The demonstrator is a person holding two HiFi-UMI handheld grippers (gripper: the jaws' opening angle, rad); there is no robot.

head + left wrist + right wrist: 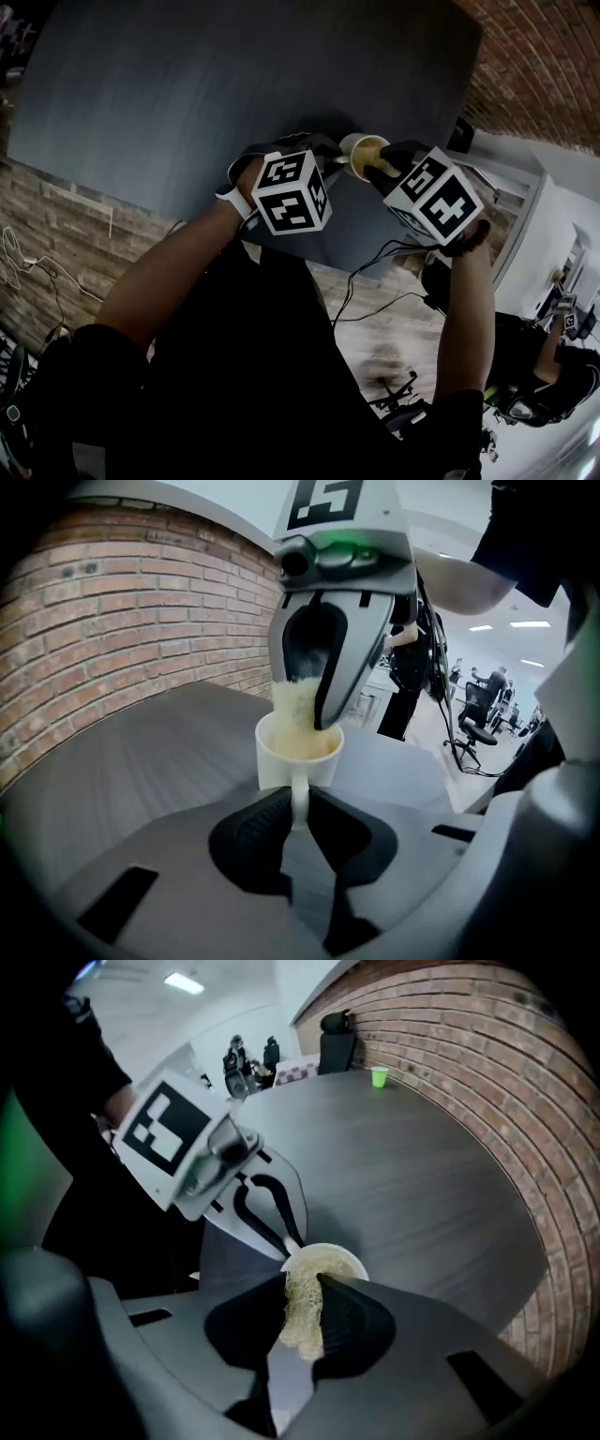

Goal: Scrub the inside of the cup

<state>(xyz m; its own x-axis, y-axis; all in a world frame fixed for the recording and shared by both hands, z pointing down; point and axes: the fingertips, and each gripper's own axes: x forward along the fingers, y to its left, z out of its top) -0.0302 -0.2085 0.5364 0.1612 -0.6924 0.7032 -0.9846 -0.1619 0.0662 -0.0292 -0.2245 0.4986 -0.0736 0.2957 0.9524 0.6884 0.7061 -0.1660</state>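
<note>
A white cup [292, 754] stands on the dark grey table [187, 103] near its front edge. My left gripper [300, 810] is shut on the cup's handle [300, 799] and holds it from the side. My right gripper [305, 1309] is shut on a pale yellow fibrous scrubber [302, 1314] and points steeply down, with the scrubber's lower end inside the cup [323, 1265]. In the head view the cup [362, 154] shows between the two marker cubes, with the scrubber [377, 165] at its mouth.
A brick wall [469, 1072] runs along the table's far side. A small green cup [379, 1076] and a black object [336, 1040] stand at the table's far end. Cables and office chairs lie on the floor [394, 347] beyond the table edge.
</note>
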